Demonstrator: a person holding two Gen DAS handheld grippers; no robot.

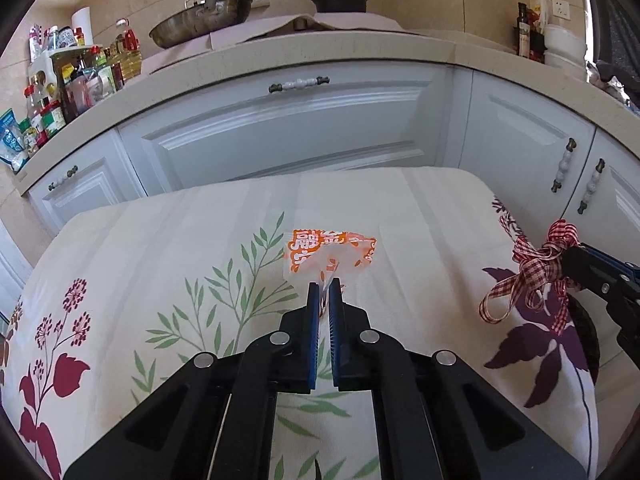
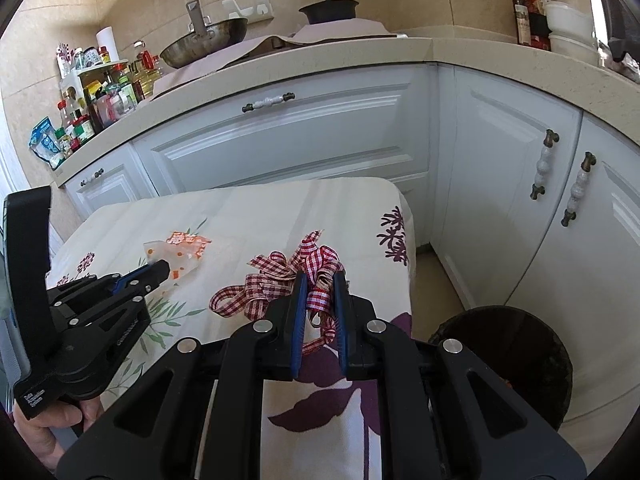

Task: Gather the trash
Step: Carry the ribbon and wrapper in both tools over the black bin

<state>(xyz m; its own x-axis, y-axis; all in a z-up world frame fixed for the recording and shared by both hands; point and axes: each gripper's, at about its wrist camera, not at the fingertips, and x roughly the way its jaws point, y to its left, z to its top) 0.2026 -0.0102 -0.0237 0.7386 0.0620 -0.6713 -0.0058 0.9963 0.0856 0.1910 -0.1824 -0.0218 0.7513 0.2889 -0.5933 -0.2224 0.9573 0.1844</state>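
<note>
the left tool (image 1: 325, 286) has black plastic arms with blue ribbed pads, and these pads are pressed on the near edge of a thin, crinkled plastic wrapper (image 1: 328, 254). the wrapper is half clear and half orange with white chinese characters, which i cannot read well. it lies near the middle of the surface (image 1: 160, 248), which is covered with a smooth cream cloth printed with green leaves, dark red flowers and purple leaves.

the right tool (image 2: 320, 284) is of the same black and blue make, and its pads pinch a bunch of red and white checked ribbon (image 2: 280, 276). the ribbon is soft fabric, curled in many loops, and it rests on the cloth near the right edge of the surface, well apart from the wrapper. on the body of the left tool there is small white writing, too small to read.

on the floor just beside the right edge of the surface stands a round dark bin (image 2: 516, 360).

further away are glossy white cabinet doors (image 1: 280, 136) with white bead handles, then a speckled beige stone counter (image 1: 360, 46). on it sit a metal wok (image 1: 200, 20), a black lidded pot (image 1: 339, 0) and many bottles (image 1: 72, 80) with coloured labels.
</note>
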